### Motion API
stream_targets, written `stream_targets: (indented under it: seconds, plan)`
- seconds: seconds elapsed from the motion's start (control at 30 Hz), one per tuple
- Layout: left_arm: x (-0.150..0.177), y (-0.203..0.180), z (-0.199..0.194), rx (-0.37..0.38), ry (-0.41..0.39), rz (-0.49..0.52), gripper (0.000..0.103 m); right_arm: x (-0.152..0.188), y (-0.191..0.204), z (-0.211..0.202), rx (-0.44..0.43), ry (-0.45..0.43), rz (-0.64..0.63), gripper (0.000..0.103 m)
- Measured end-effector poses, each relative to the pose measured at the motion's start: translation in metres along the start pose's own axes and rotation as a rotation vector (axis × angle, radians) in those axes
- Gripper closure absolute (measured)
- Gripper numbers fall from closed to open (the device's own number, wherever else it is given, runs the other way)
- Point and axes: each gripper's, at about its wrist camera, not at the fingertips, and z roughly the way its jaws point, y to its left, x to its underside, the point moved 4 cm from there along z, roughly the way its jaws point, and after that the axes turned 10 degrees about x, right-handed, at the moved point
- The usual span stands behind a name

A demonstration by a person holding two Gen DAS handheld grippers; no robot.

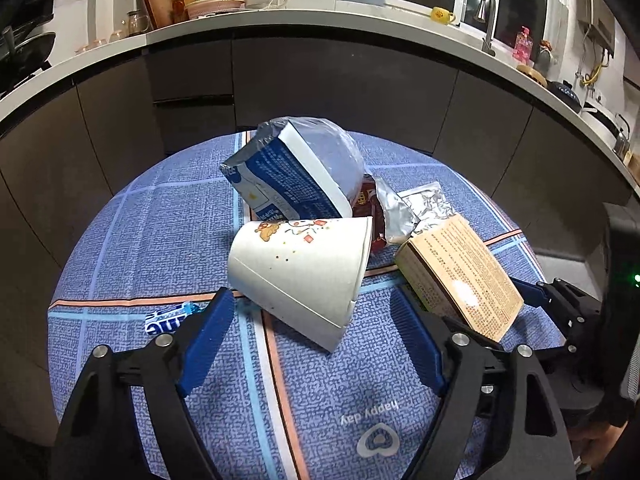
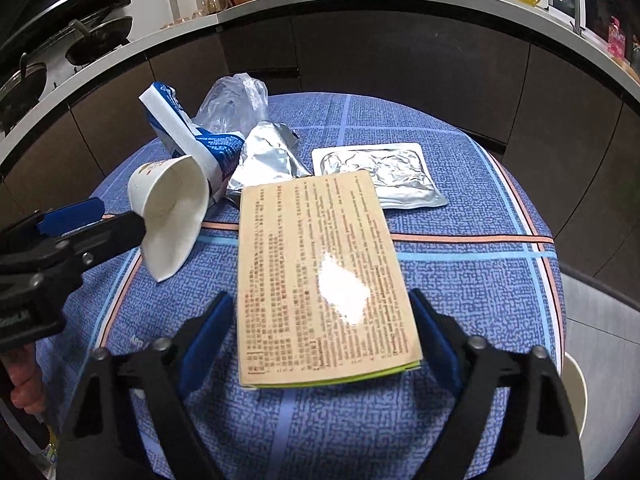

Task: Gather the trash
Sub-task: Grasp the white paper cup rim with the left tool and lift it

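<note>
The trash lies in a loose heap toward the far edge of the round surface [image 1: 168,240], which is covered in a blue checked cloth; a paper cup [image 1: 304,276] lies on its side near the middle, its rim against a blue and white carton [image 1: 288,180] that leans tilted behind it; a crumpled silver foil wrapper [image 2: 268,160] sits just beside the carton, and a flat foil pouch [image 2: 380,174] lies toward the right edge; the left tool [image 1: 320,340] is released, its blue fingers spread on either side of the cup's base, not touching it; the right tool [image 2: 320,340] is also released, its fingers straddling the near end of a tan printed box [image 2: 320,276].
</note>
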Motion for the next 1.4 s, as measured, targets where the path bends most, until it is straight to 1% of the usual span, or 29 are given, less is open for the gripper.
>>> stream_targets:
  seconds: [0.03, 0.3, 0.43, 0.73, 0.8, 1.03, 1.1, 1.23, 1.3, 1.4]
  plan:
    - [-0.001, 0.000, 0.002, -0.001, 0.004, -0.002, 0.030, 0.001, 0.000, 0.000, 0.002, 0.000, -0.001, 0.026]
    - [-0.004, 0.001, 0.012, -0.016, 0.014, -0.012, 0.035, 0.010, 0.003, -0.008, 0.013, -0.002, -0.016, 0.027]
    - [-0.006, 0.000, 0.016, -0.027, 0.019, -0.006, 0.038, 0.014, 0.002, -0.013, 0.004, -0.001, 0.000, 0.027]
    - [-0.004, 0.010, 0.023, -0.027, 0.044, -0.051, 0.056, 0.019, 0.001, -0.018, 0.002, 0.001, 0.017, 0.027]
    - [-0.002, 0.013, 0.021, -0.021, 0.045, -0.060, 0.063, 0.020, 0.002, -0.020, 0.001, 0.001, 0.023, 0.027]
    - [0.001, 0.018, 0.011, -0.015, 0.037, -0.083, 0.079, 0.024, 0.000, -0.025, -0.011, 0.005, 0.038, 0.027]
    - [0.002, 0.019, 0.007, -0.015, 0.038, -0.087, 0.089, 0.026, 0.000, -0.027, -0.018, 0.005, 0.046, 0.027]
    - [0.005, 0.024, 0.001, -0.018, 0.043, -0.102, 0.095, 0.029, 0.000, -0.036, -0.027, -0.001, 0.056, 0.027]
    - [0.008, 0.027, -0.004, -0.014, 0.042, -0.116, 0.101, 0.031, -0.001, -0.043, -0.034, -0.010, 0.062, 0.027]
    - [0.011, 0.028, -0.013, 0.003, 0.037, -0.130, 0.101, 0.032, -0.003, -0.052, -0.041, -0.023, 0.070, 0.027]
